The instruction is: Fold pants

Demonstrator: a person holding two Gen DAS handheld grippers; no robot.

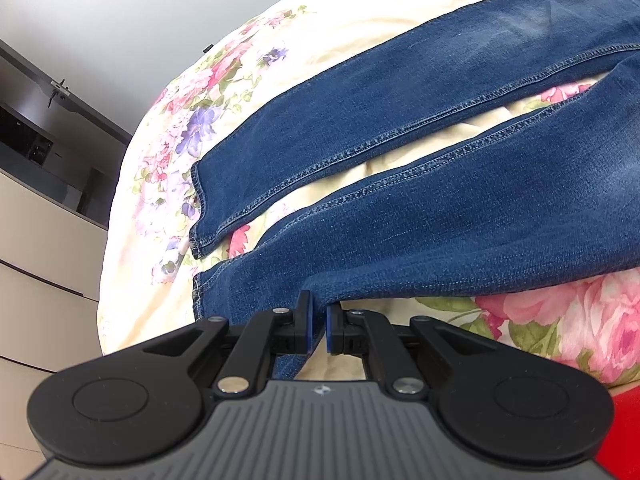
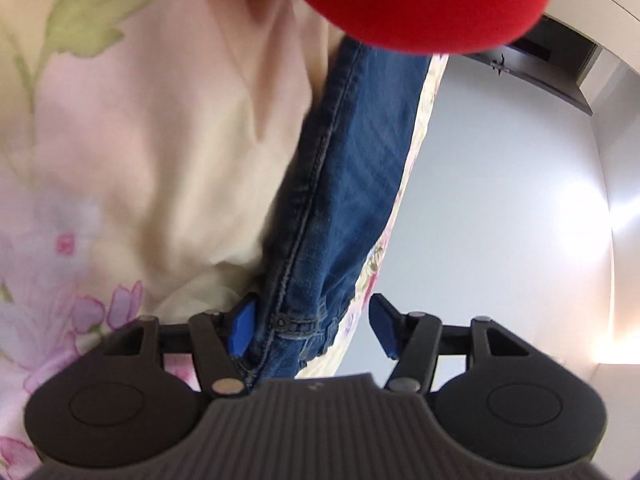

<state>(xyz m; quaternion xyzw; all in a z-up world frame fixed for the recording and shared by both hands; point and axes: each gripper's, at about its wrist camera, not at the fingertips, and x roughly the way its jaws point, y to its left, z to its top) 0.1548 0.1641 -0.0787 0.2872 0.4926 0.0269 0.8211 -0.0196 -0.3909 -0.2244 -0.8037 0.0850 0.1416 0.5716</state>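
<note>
Blue denim pants [image 1: 420,152] lie flat on a floral bedsheet [image 1: 304,48], both legs running from upper right to lower left, hems at the left. My left gripper [image 1: 319,322] is shut on the near edge of the near leg, close to its hem. In the right wrist view the pants' waist edge [image 2: 340,184] with a seam and belt loop lies between the jaws of my right gripper [image 2: 312,328]. Those jaws stand wide apart. The left blue pad [image 2: 241,330] touches the denim; the right pad [image 2: 383,330] is off it.
The floral sheet [image 2: 140,140] covers a bed whose edge drops to a grey floor [image 2: 500,200]. Beige drawers [image 1: 44,240] and dark shelving [image 1: 28,136] stand at the left. A red sleeve [image 2: 408,0] hangs at the top of the right wrist view and also shows in the left wrist view [image 1: 624,432].
</note>
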